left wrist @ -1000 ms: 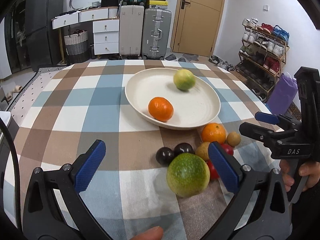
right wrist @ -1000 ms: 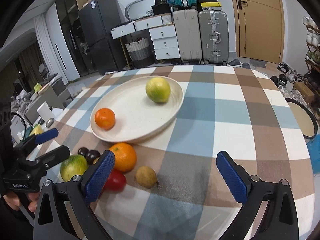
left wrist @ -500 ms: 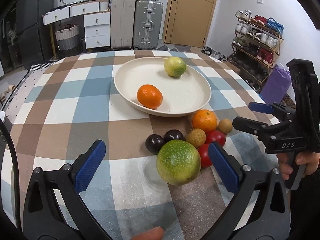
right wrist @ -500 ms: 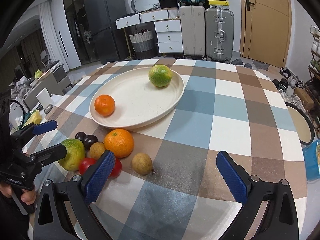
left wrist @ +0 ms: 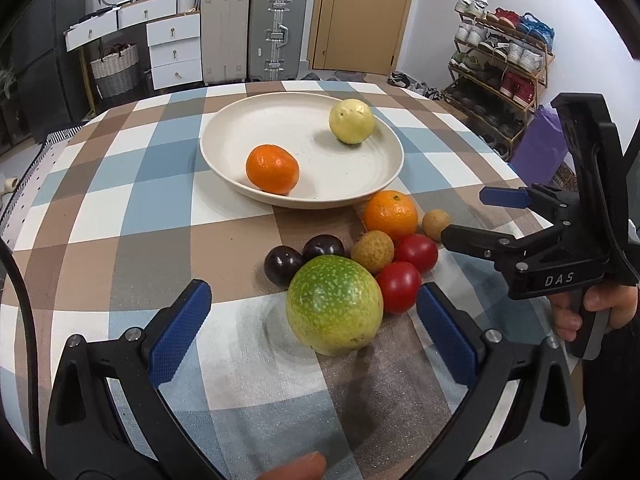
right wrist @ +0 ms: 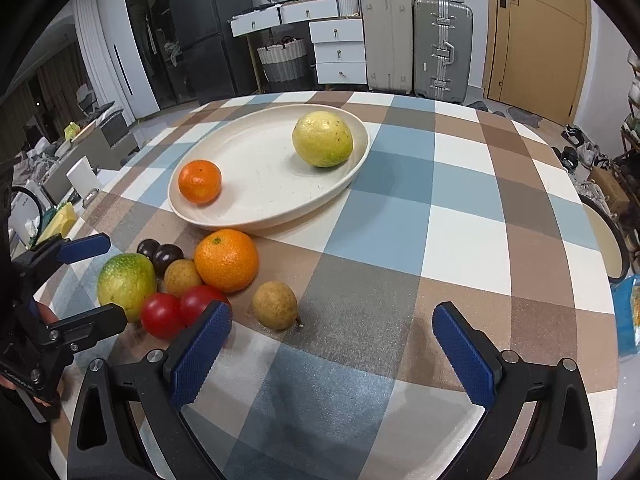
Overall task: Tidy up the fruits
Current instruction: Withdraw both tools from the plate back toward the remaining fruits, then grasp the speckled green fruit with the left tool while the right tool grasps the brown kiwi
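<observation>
A cream plate (left wrist: 240,136) (right wrist: 256,216) on the checked tablecloth holds a mandarin (left wrist: 272,168) (right wrist: 199,181) and a yellow-green round fruit (left wrist: 351,121) (right wrist: 322,139). In front of the plate lies a cluster: a big speckled green fruit (left wrist: 333,304) (right wrist: 126,280), two dark plums (left wrist: 304,258), an orange (left wrist: 390,215) (right wrist: 226,260), two red tomatoes (left wrist: 408,272) (right wrist: 176,310) and small tan fruits (right wrist: 275,305). My left gripper (left wrist: 314,334) is open, its fingers either side of the green fruit. My right gripper (right wrist: 332,354) is open, empty, near the lone tan fruit.
The table's round edge falls away at right and left. Behind it stand suitcases (left wrist: 252,32), white drawers (right wrist: 340,52), a door (left wrist: 360,16) and a shoe rack (left wrist: 504,68). A hand (left wrist: 596,308) holds the right gripper's handle.
The left gripper has come closer to the green fruit, which now looms larger between its fingers. The right gripper has dropped lower and nearer the cluster. Both stay open.
</observation>
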Available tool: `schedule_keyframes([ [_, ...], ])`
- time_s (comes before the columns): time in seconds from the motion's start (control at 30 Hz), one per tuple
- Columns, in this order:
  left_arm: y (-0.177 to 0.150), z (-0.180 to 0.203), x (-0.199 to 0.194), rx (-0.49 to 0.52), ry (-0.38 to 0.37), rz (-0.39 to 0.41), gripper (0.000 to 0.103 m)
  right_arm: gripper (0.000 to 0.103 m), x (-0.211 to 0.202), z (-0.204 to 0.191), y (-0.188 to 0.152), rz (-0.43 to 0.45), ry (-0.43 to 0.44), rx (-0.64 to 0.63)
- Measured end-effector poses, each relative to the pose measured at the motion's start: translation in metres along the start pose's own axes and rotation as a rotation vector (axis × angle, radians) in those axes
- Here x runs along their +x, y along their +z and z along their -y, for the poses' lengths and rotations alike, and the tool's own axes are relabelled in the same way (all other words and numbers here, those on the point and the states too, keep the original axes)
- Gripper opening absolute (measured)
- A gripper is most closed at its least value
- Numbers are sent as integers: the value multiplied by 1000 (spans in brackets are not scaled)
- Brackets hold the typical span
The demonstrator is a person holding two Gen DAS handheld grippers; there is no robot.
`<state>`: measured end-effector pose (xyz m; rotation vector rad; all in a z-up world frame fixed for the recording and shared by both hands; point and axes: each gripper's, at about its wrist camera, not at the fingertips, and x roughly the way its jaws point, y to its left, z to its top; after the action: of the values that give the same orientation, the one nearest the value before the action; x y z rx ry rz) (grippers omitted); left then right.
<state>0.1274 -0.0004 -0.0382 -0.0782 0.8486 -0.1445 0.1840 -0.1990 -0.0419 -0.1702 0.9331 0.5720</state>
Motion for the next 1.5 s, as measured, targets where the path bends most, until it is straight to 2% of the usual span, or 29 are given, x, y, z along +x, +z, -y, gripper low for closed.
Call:
schedule_keyframes([
  [0.23, 0, 2, 3, 11, 23, -13, 102, 102, 9, -2, -4, -41, -16, -14],
  [0.33, 0, 1, 2, 8, 7, -4, 102, 102, 9, -2, -5, -37, -17, -12],
  [0.67, 0, 4, 2, 24, -6, -4, 97, 90, 9, -8, -5, -35, -32, -37],
  [0.83, 0, 5, 1, 27, -39, -6, 87, 85, 10, -12, -5, -36, -62, -66],
  [0.9, 0, 6, 2, 35, -45, -13, 79, 83, 10, -12, -5, -34, -59, -64],
  [1.2, -3, 12, -4, 74, -59, 3, 79, 70, 9, -20, -5, -24, -51, -92],
  [1.4, -5, 15, -4, 86, -75, -5, 63, 62, 8, -24, -5, -16, -41, -105],
  [1.5, -5, 14, -4, 78, -82, -6, 61, 61, 8, -26, -5, -14, -37, -109],
])
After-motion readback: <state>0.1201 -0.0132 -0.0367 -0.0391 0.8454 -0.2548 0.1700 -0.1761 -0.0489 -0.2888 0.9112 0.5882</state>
